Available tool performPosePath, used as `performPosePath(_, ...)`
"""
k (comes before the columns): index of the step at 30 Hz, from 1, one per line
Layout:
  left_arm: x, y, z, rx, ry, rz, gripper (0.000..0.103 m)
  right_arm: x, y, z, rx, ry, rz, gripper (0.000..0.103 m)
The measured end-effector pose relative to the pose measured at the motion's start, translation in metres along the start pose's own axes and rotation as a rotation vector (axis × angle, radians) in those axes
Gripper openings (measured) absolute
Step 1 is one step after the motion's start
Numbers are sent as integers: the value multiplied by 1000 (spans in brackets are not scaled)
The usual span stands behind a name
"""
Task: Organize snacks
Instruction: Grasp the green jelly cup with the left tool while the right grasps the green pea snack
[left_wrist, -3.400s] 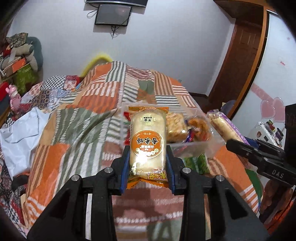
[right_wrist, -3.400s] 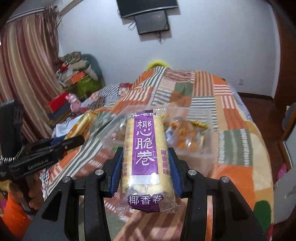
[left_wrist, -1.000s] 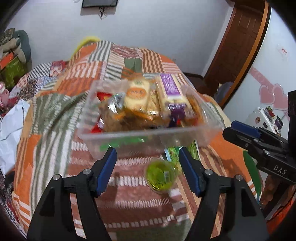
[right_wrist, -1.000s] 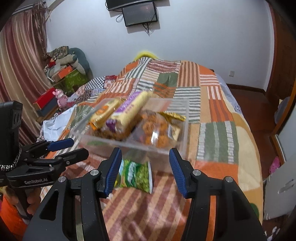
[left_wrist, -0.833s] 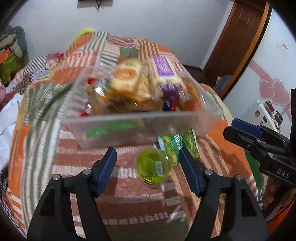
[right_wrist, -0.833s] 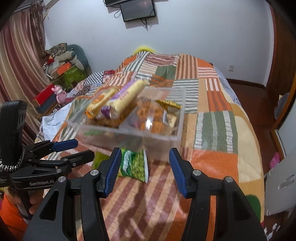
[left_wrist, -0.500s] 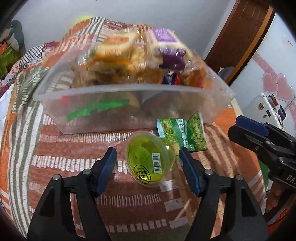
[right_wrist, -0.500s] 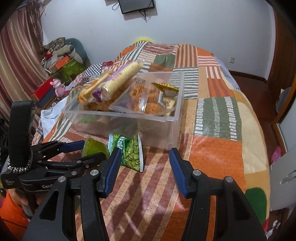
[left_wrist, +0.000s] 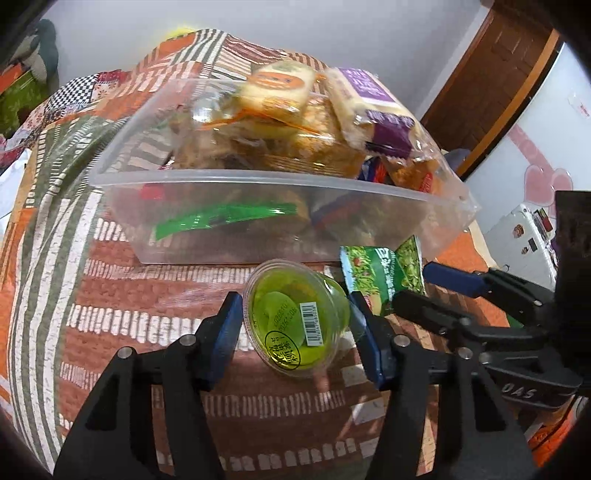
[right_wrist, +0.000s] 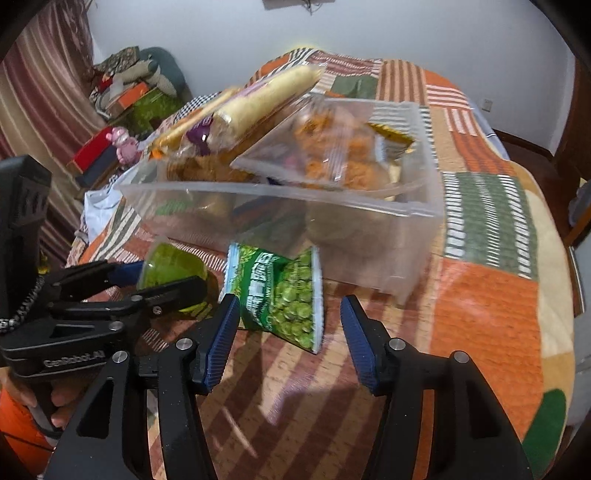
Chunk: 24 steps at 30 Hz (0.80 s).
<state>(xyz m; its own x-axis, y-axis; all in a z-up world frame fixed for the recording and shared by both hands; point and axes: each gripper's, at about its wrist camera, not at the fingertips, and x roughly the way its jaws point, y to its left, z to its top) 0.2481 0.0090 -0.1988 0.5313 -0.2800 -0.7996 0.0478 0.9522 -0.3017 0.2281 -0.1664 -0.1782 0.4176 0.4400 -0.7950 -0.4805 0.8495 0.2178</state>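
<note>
- The patchwork bedspread (left_wrist: 110, 332) lies under my fingers.
- Beyond both fingertips, the clear plastic bin (left_wrist: 258, 192) sits heaped with snack packs.
- The green pea packet (right_wrist: 280, 295) lies just ahead of my right gripper (right_wrist: 284, 336), whose jaws are opening with nothing pressed between them.
- The green jelly cup (left_wrist: 295, 317), on its side, sits between my left gripper's (left_wrist: 295, 332) closing jaws; I cannot tell whether the pads touch it yet.

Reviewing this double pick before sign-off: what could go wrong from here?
1. The left gripper jaws are closing around the green jelly cup, which lies tilted on the soft quilt; it could squirt out or crush.
2. The pea packet sits off-centre, near the right gripper's left pad; grasp may miss.
</note>
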Motion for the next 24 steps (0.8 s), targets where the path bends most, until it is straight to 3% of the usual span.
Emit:
performPosePath(10,-18,3,-6,-18,-37,36,58,14,5,4,11,33,36,53)
performPosePath(13,-22,3,-7,-24,-42,33,58,10,5,3,10,20,48,41)
performPosePath(19,-35,-2,-6,-13,-62,38,58,-1,7,0,-7,-6,40,32)
performPosePath(21,-41,-4,-5,-15,-74,37,58,-5,8,-1,-16,-10,39,24)
performPosePath(24,-53,-7,-4,-14,-99,38,58,-15,9,-2,-28,-35,26,24)
